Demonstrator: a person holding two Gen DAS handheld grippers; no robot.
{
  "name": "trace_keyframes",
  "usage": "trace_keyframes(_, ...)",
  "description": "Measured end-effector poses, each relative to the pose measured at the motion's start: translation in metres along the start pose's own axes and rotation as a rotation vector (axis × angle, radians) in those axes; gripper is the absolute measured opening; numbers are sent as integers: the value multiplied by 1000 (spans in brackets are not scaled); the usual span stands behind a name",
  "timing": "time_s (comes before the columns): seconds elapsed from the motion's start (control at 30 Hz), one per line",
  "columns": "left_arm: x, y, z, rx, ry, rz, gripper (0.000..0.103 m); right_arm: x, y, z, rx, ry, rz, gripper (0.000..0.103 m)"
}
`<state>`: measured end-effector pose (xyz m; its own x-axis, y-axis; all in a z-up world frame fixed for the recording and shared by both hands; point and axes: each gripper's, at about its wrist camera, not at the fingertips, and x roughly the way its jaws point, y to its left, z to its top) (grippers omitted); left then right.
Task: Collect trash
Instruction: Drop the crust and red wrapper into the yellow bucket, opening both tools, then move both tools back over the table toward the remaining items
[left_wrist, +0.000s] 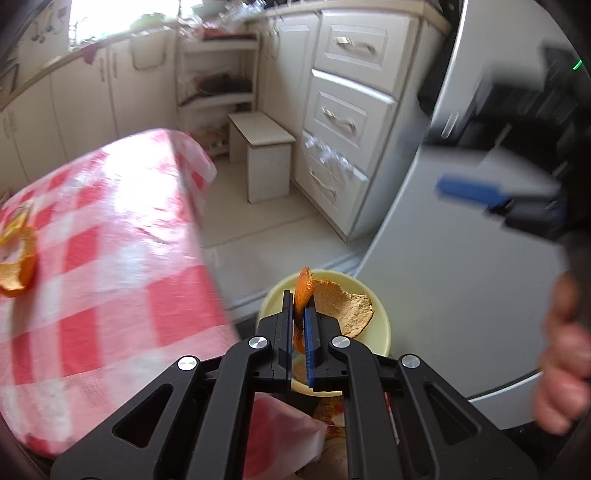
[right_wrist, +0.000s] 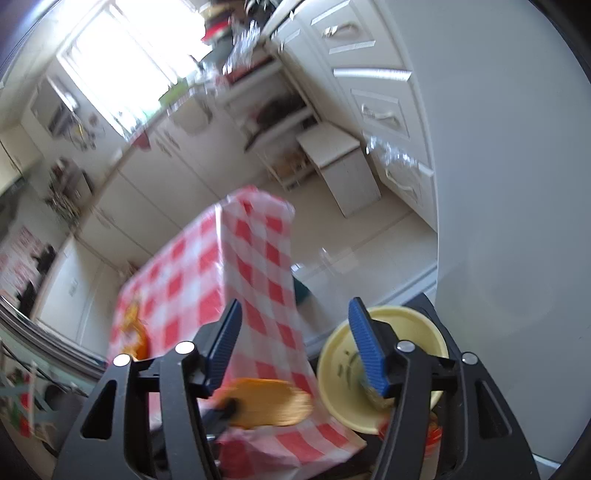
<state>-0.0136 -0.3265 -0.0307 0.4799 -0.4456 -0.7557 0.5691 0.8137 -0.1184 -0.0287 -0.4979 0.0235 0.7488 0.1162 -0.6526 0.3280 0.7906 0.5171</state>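
The left gripper (left_wrist: 300, 314) is clenched on a piece of orange peel (left_wrist: 303, 291), which stands up between its blue pads with the pale inner side of a curled flap spreading to the right. It hangs over a pale yellow bowl (left_wrist: 380, 325) that sits low beside the table, off the near corner of the red-and-white checked tablecloth (left_wrist: 122, 258). The right gripper (right_wrist: 295, 343) has its jaws spread apart with nothing pressed between the pads; in its own view the bowl (right_wrist: 340, 369) lies behind its right finger, and a blurred piece of orange peel (right_wrist: 273, 402) shows below the left finger, in front of the hanging cloth, though whether it rests on anything cannot be told. More peel (left_wrist: 18, 266) lies on the table near its left edge in the left wrist view. A person's hand (left_wrist: 561, 369) shows at the right edge of that view. White kitchen drawers (left_wrist: 347, 118) and a small white stool (left_wrist: 266, 155) stand beyond the table.
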Motion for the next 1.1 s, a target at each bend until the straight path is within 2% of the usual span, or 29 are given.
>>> trace_keyframes(0.1,28,-14,6,21,57,17,5,-15,-3,8,4,-31,19,65)
trace_keyframes(0.23,43,-19,9,4,93,6,11,-27,-9,15,13,-62,18,69)
trace_keyframes(0.4,42,-15,10,-7,94,-11,28,-19,-8,13,7,-34,18,69)
trace_keyframes(0.7,13,17,12,-82,70,-9,37,-9,0,10,-14,-14,4,70)
trace_keyframes(0.83,-13,46,5,-121,52,34,44,0,18,8,-51,5,17,71)
trace_keyframes(0.97,-43,90,-1,-183,15,112,49,13,44,3,-95,26,39,72)
trace_keyframes(1.1,-74,158,-12,-327,-50,256,56,30,77,-5,-150,59,65,73)
